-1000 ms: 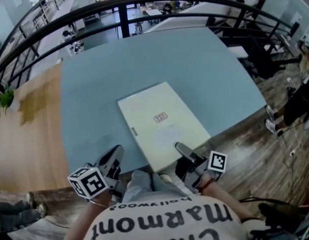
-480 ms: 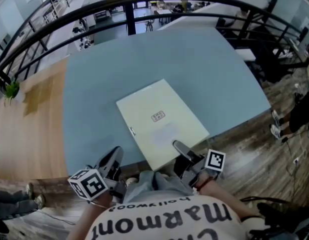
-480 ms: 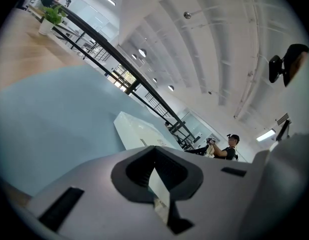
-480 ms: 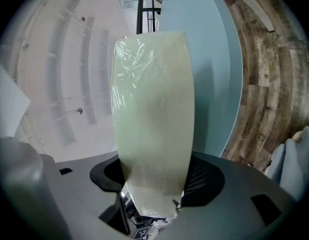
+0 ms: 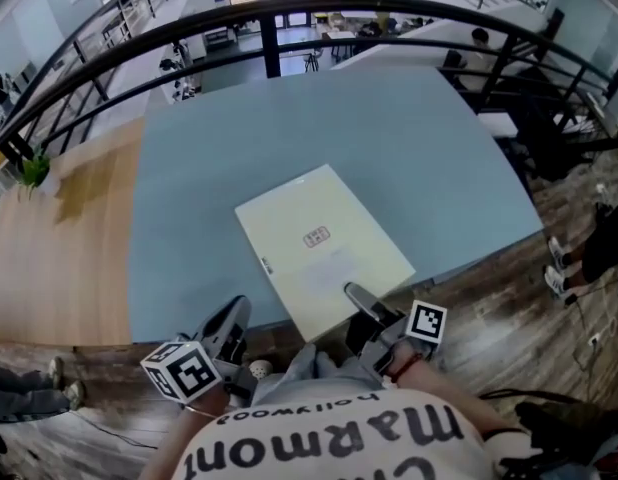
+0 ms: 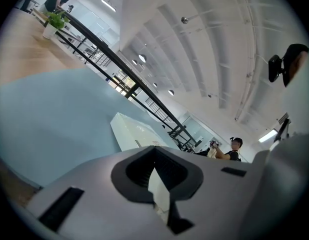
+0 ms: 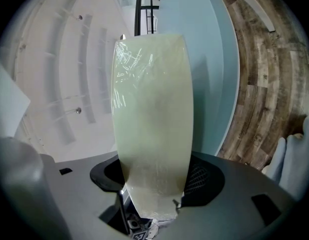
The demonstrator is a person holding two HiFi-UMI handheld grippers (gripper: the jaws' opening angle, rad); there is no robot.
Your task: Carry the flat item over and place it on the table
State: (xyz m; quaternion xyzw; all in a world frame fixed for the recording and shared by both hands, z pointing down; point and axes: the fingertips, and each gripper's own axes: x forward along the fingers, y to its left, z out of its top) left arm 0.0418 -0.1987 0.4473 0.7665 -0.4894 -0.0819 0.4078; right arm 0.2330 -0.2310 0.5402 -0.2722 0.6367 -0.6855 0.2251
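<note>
A flat, pale cream panel (image 5: 324, 248) lies on the blue-grey table (image 5: 219, 168), with its near corner over the table's front edge. My right gripper (image 5: 361, 300) is shut on that near corner, one finger lying on top of the panel. In the right gripper view the panel (image 7: 152, 109) runs straight out from between the jaws, wrapped in clear film. My left gripper (image 5: 229, 323) hangs to the left by the table's front edge, apart from the panel. Its jaws look closed together with nothing between them. The left gripper view shows the panel (image 6: 137, 134) lying ahead on the table.
A black railing (image 5: 289, 13) curves round the far side of the table. Wood-plank floor (image 5: 509, 308) lies to the right and a lighter wooden floor (image 5: 59, 238) to the left. A person's shoes (image 5: 557, 268) show at the right edge, and a small plant (image 5: 34, 171) stands far left.
The head view has tilted a little. The panel and both grippers stay where they were, and the right gripper's hold on the panel is unchanged.
</note>
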